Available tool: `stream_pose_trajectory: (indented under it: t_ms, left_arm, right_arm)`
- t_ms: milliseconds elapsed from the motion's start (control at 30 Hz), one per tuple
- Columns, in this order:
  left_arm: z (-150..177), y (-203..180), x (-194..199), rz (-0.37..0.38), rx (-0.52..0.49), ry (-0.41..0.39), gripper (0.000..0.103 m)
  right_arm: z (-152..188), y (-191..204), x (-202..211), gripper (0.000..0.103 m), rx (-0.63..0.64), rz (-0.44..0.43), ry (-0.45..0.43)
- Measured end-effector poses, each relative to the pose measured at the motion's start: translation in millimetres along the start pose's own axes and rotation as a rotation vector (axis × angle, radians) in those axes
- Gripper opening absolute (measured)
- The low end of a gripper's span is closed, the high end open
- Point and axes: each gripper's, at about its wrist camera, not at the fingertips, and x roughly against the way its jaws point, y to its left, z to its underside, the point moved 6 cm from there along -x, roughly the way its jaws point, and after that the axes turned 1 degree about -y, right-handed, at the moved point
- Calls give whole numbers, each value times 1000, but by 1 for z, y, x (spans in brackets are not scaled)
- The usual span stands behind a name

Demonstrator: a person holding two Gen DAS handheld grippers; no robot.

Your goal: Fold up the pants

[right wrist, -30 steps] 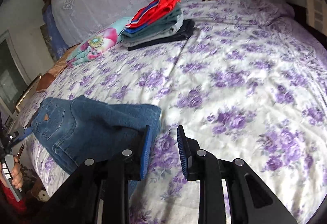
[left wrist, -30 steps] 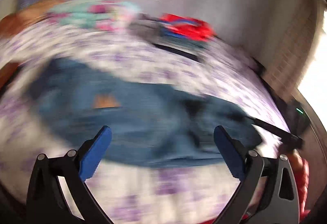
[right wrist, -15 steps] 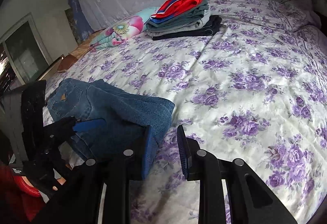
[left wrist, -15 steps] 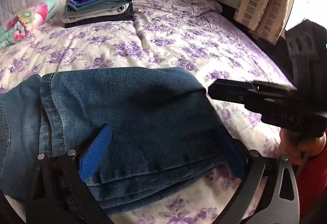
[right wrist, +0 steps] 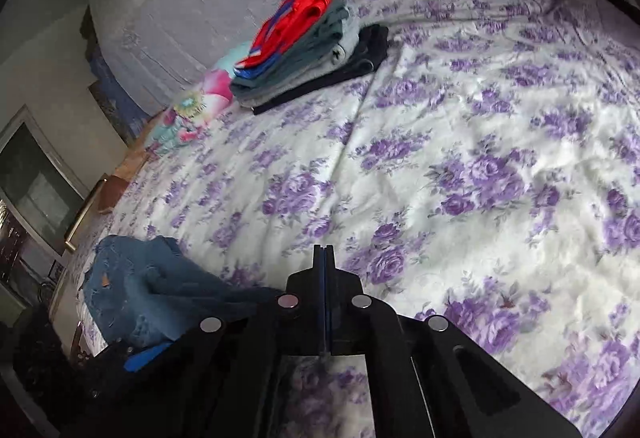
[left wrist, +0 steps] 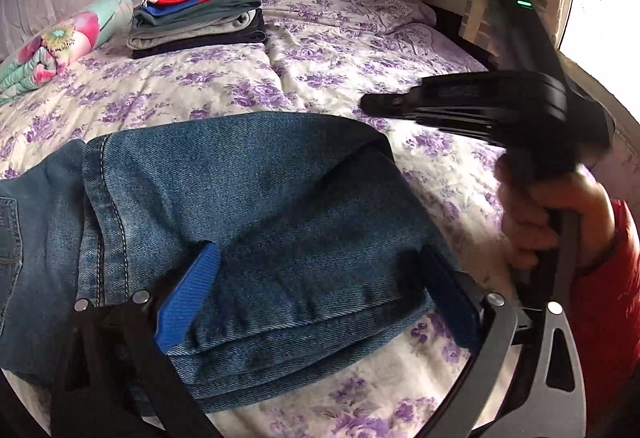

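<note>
Folded blue jeans (left wrist: 248, 206) lie on the near part of the floral bed (left wrist: 328, 50), their layered edges facing me. My left gripper (left wrist: 320, 278) is open wide and low over them, its blue pads (left wrist: 188, 298) straddling the folded stack without pinching it. In the left wrist view my right gripper (left wrist: 384, 104) hovers above the jeans' right corner, held by a hand in a red sleeve. In the right wrist view the right gripper (right wrist: 324, 252) is shut with nothing between its fingers, and the jeans (right wrist: 152, 294) lie to its lower left.
A stack of folded clothes (left wrist: 200, 14), red on top, sits far back on the bed near a floral pillow (left wrist: 60, 46). A grey headboard stands behind it, with a curtain and a bright window to the right. Flowered bedspread (right wrist: 480, 158) stretches ahead and right.
The right gripper's jaws have closed fully with nothing in them, and it has drawn away to the right of the jeans. The left gripper swung in over the jeans, then held still.
</note>
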Motion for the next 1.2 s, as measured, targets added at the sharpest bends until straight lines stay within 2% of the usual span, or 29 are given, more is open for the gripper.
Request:
stream_pose_trajectory:
  t_ms: [67,167,233,333,533,633,700,800,933,1033,1200]
  left_arm:
    - [0,1,2,13,8,-9,97]
    - [0,3,5,24,25,-24,94]
    - [1,5,7,34,33,-32,90]
    - [3,8,10,41,24,-37,88]
    - [3,13,13,63,54,-46,86]
    - [3,15,14,81,56,-50,85]
    - [4,16,15,89,54,-51,85]
    - [5,16,16,100,50,-53,85]
    - [6,13,16,94,22,-47,85]
    - [6,14,16,96,23,-47,85]
    - [5,11,16,94,22,-51,85]
  right_arm:
    - [9,17,28,1,75,-12,-21]
    - [38,40,47,1,184,-17,48]
    - [52,44,40,1,205,-12,93]
    - [48,31,19,2,149,-30,97]
    - [37,24,1,2,60,-201,146]
    - [34,12,-3,2,-72,-335,148]
    - [34,11,-5,1,-109,-367,155]
    - [33,24,5,0,-83,-368,109]
    - [14,33,22,0,-16,-312,8]
    - [2,12,14,0,-21,-211,24]
    - [27,26,33,3,62,-213,81]
